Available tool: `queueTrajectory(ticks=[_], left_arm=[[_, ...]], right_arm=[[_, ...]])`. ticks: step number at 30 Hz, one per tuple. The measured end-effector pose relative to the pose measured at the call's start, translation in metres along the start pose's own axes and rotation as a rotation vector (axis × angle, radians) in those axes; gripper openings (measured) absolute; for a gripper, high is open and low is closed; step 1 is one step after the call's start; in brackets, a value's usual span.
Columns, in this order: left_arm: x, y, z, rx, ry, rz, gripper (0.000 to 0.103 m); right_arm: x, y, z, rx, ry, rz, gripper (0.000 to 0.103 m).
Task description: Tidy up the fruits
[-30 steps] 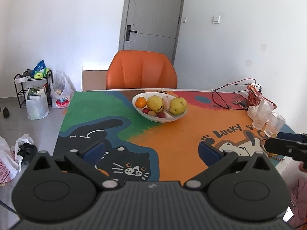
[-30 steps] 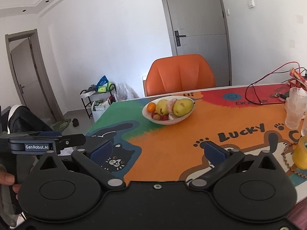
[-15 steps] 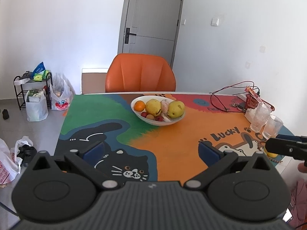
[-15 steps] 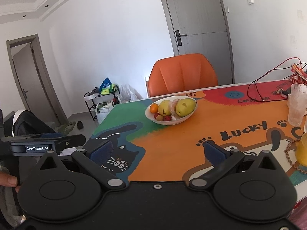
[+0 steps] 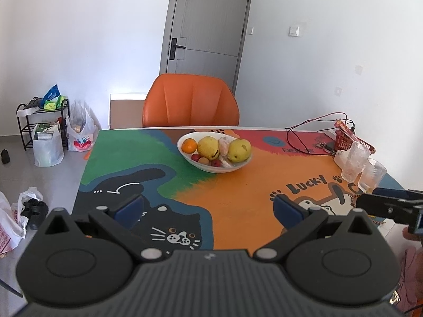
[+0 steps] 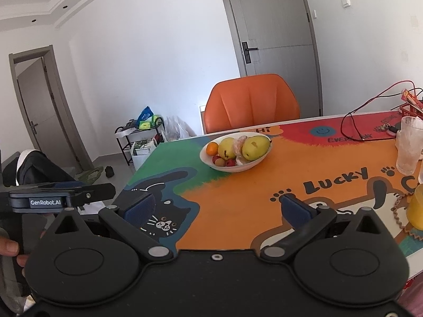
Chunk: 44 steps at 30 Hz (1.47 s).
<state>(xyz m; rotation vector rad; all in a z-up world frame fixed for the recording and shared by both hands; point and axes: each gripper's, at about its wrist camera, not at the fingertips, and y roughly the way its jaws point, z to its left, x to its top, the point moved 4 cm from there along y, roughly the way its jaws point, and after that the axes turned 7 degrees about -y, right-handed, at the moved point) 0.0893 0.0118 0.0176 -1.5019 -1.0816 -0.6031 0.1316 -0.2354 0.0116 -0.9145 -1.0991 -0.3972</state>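
White bowl (image 5: pixel 211 167) of pears and an orange is sitting far ahead; I am holding my left gripper (image 5: pixel 208 207) and right gripper (image 6: pixel 215 208) spread apart, gripping nothing.

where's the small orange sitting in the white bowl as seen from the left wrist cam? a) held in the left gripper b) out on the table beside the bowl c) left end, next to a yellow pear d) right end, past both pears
c: the orange lies inside the white bowl at its left end, beside a yellow pear, while the left gripper is open and holds nothing.
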Motion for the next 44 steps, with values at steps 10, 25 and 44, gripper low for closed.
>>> queueTrajectory(ticks=[10,25,44], left_arm=[[-0.001,0.001,0.001,-0.003,-0.005,0.008,0.103],[-0.009,0.006,0.0,-0.006,-0.007,0.021,0.103],[-0.01,0.006,-0.001,-0.028,-0.006,0.032,0.103]], right_arm=[[0.001,0.001,0.001,0.002,0.001,0.003,0.103],[0.001,0.0,0.001,-0.001,0.001,0.005,0.103],[-0.001,0.003,0.001,-0.003,0.003,0.005,0.103]])
